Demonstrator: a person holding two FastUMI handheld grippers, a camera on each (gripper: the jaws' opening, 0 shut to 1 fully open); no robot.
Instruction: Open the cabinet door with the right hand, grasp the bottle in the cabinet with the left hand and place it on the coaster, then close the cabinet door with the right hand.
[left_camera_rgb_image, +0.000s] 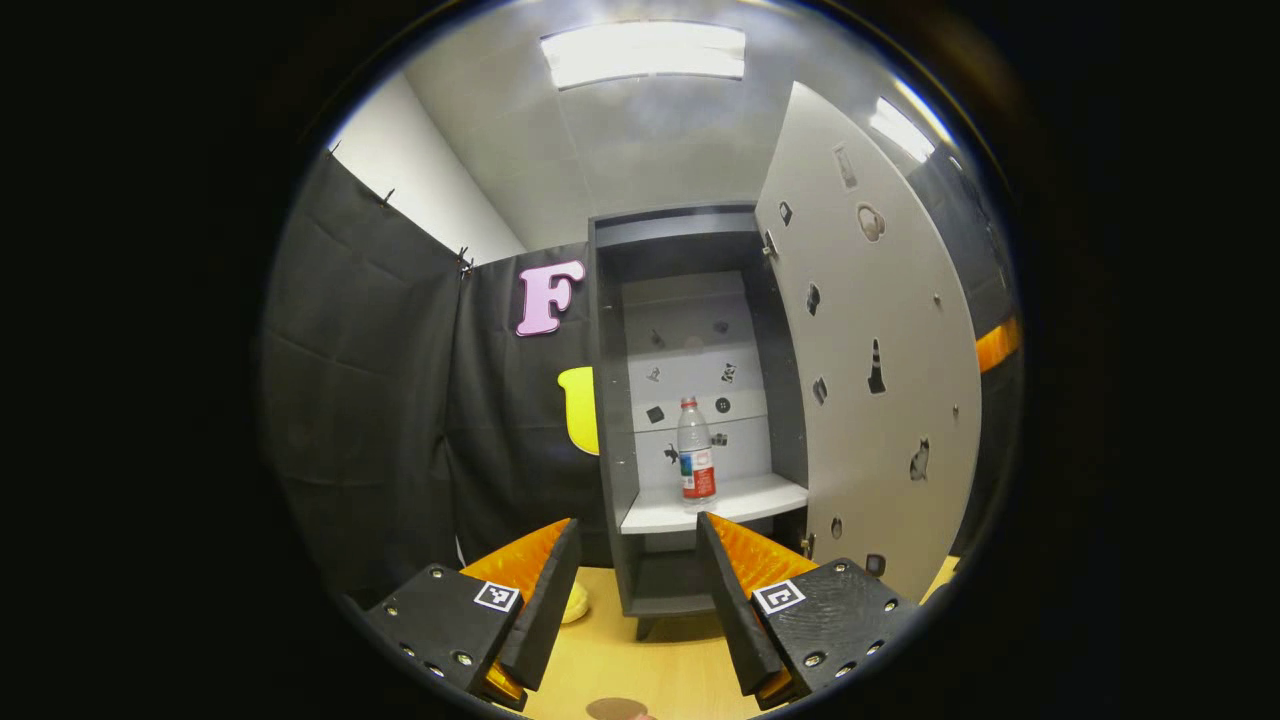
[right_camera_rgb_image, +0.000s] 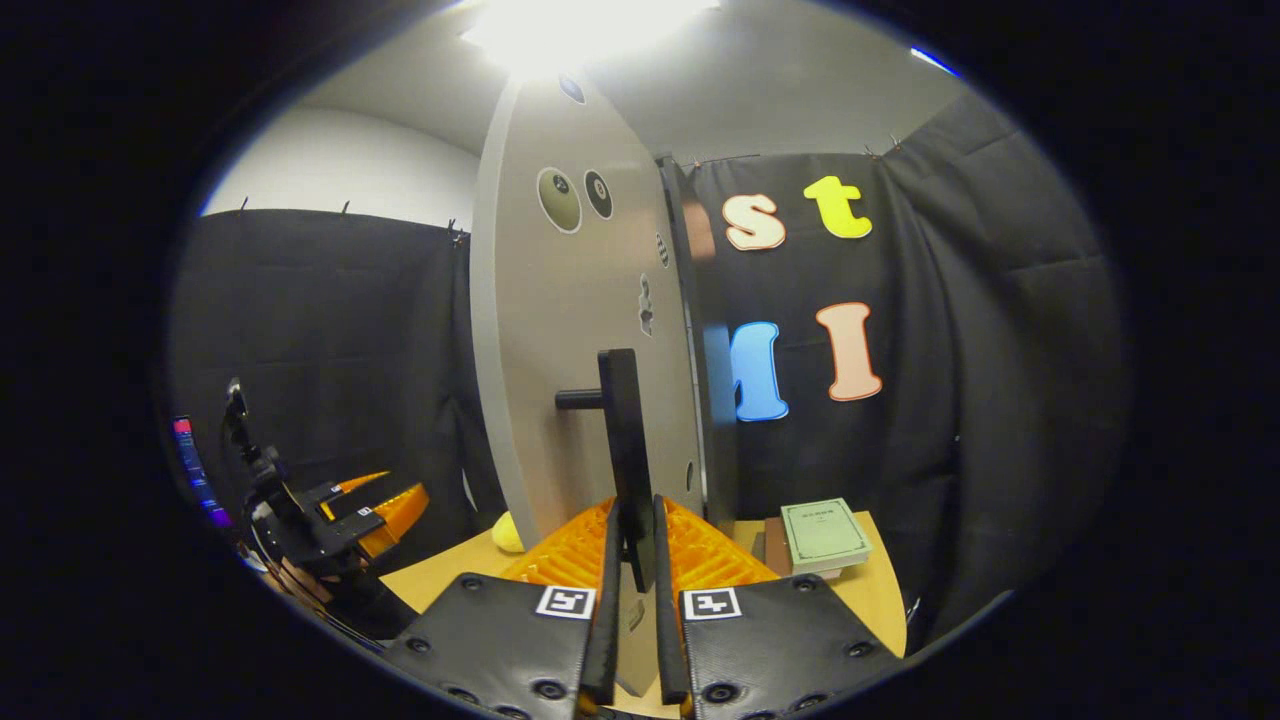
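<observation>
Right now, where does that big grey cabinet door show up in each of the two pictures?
Left gripper view: the cabinet door stands swung open on the right, inner face showing, beside the shelf with the bottle.
Right gripper view: the door rises in the centre, seen from outside, with the right gripper shut on its handle.
Shared landmark: the wooden table below the door.

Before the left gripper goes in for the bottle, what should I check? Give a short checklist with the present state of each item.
1. Cabinet door swung open: ok.
2. Right gripper clamped on the door handle: ok.
3. Bottle upright on the shelf: ok.
4. Left gripper open, apart from the bottle: ok.
5. Way to the bottle free of obstacles: ok.
6. Coaster free for placing: cannot tell, only its edge shows.
</observation>
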